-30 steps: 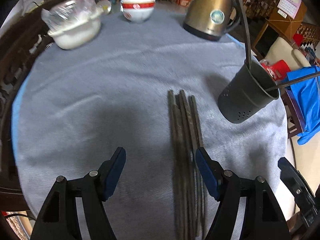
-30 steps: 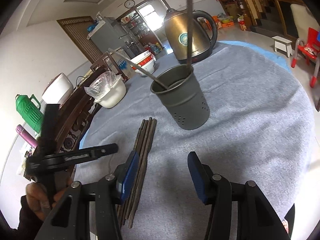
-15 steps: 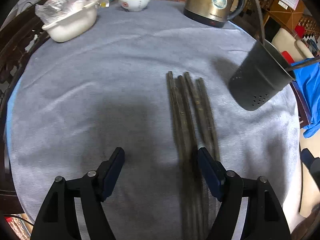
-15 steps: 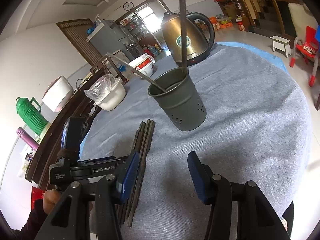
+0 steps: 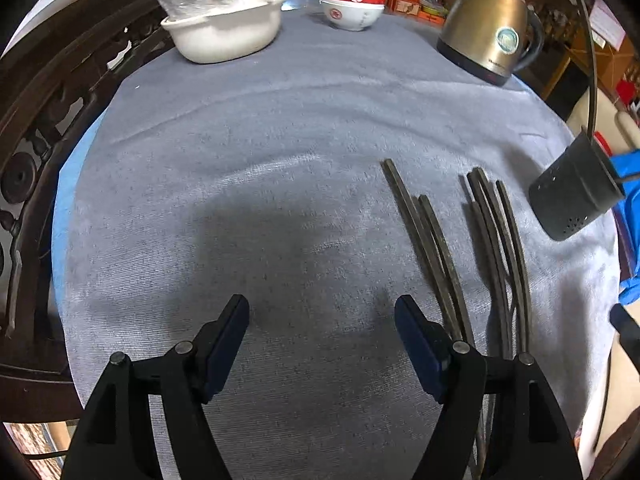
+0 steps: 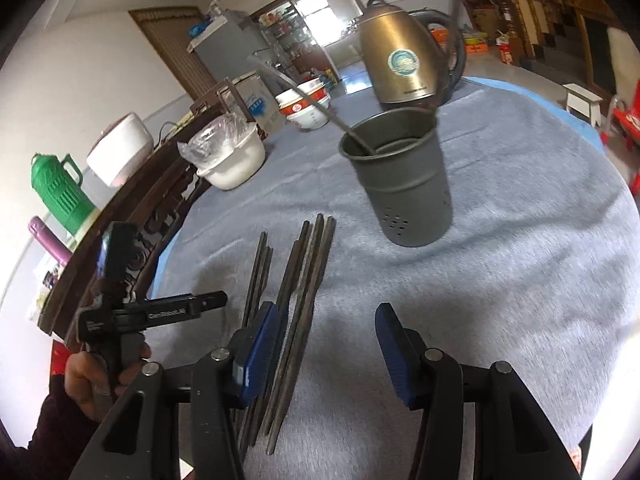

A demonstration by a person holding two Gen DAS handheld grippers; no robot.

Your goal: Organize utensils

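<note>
In the left wrist view, we lose the near ends of the chopsticks (image 5: 438, 248) behind the right finger of the left gripper (image 5: 322, 344). The holder (image 5: 572, 196) is cut at the frame's right edge, so its mouth and contents are barely visible. In the right wrist view, the left finger of the right gripper (image 6: 326, 344) covers part of the chopsticks (image 6: 304, 280). The utensil handle (image 6: 450, 40) rising from the holder (image 6: 404, 176) is blurred and runs off the top edge.
</note>
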